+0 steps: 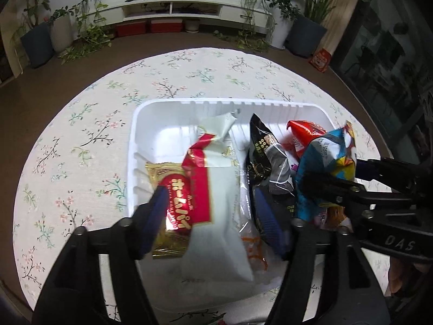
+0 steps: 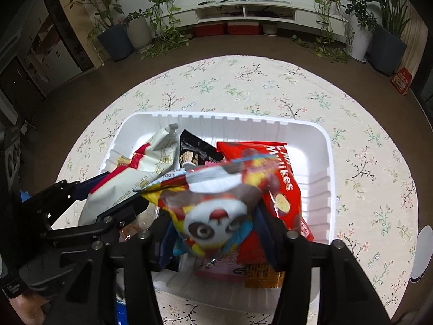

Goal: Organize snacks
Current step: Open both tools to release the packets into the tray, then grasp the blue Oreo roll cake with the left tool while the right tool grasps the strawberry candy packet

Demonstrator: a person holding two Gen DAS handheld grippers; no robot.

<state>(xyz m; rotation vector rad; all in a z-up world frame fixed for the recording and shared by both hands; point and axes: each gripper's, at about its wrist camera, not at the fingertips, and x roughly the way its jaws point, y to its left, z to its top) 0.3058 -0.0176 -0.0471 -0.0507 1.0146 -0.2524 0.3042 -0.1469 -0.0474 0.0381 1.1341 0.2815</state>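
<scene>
Your left gripper straddles the white-and-red snack bag in the white tray; its fingers sit wide of the bag, no firm pinch evident. Your right gripper is closed on the panda snack bag, held above the tray on the floral-cloth bench. Both bags look light, crinkly, slippery film with fragile contents, probably. Take hold at a sealed end seam, not the puffed middle. Red cookie bag lies beneath.
</scene>
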